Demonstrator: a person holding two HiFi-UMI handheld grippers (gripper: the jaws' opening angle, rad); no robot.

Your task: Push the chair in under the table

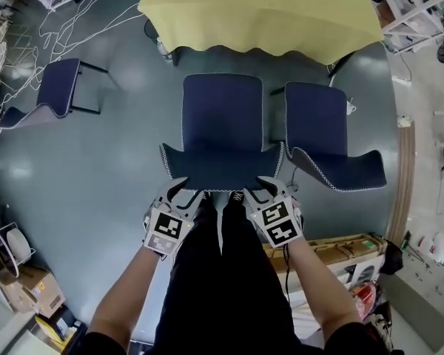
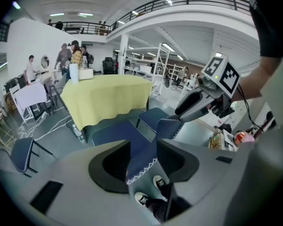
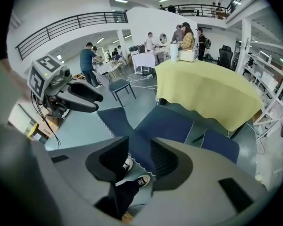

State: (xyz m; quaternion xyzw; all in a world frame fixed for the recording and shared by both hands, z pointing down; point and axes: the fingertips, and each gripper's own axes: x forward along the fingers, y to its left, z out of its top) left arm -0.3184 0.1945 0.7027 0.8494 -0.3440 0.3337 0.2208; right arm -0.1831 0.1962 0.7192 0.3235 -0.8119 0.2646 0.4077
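Legs (image 1: 222, 287) in black trousers fill the bottom centre of the head view, with two bare forearms reaching up the frame on either side of them. Each forearm ends in a hand-held tool. The left gripper (image 1: 180, 186) sits just left of centre and the right gripper (image 1: 271, 185) just right of it, both tilted downward. Both meet the curved top edge of the backrest of the chair (image 1: 222, 124), one at each upper corner. In the left gripper view the jaws of the left gripper (image 2: 142, 150) stand apart. The blue, white-stitched edge of the backrest runs through the gap, and shoes (image 2: 151, 192) show on the floor below. In the right gripper view the right gripper (image 3: 139, 150) is likewise spread, straddling the same edge, and no squeeze on the fabric can be made out at either one. Beyond the backrest, the dark blue seat runs toward the top of the head view. Its front edge stops just short of the wavy hem of the yellow cloth covering the table (image 1: 259, 9), so the seat lies in front of the table and not under it. A second chair (image 1: 318, 135) stands just beside it on the right, turned slightly. A third chair (image 1: 55, 87) stands well apart at the upper left, near loose cables (image 1: 66, 28) on the grey floor (image 1: 96, 168).
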